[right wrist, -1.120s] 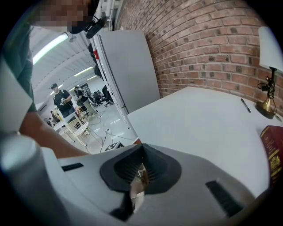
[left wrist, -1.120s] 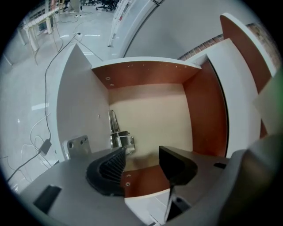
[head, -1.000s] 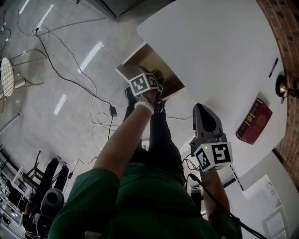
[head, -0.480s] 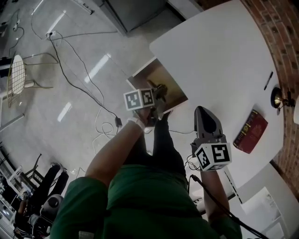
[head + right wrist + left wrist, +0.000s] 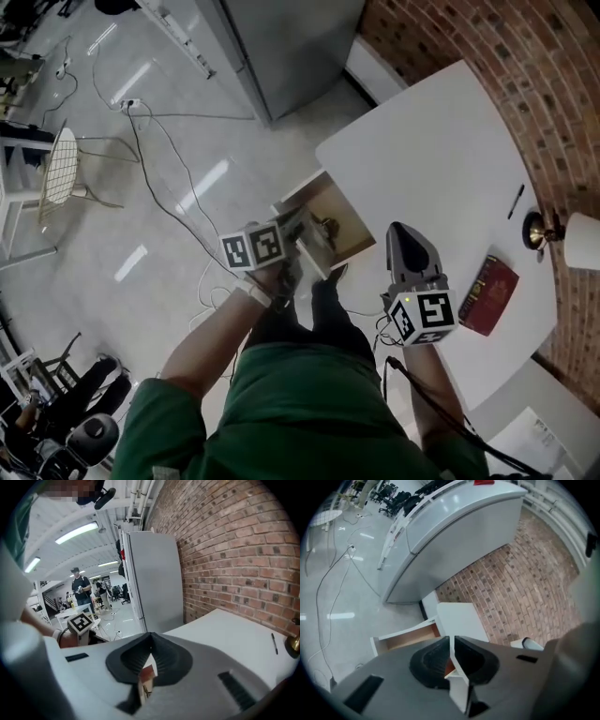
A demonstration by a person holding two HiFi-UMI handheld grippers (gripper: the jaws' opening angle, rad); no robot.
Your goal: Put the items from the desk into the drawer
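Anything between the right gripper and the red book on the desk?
Nothing visible. In the head view only bare desk lies between the right gripper and the red book. The pen and the lamp sit past the book, out of the way.

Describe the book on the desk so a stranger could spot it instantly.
Find the white desk against the red brick wall. Near the brass-based lamp lies a dark red book. It is the only flat red rectangle there; the nearby black pen is thin.
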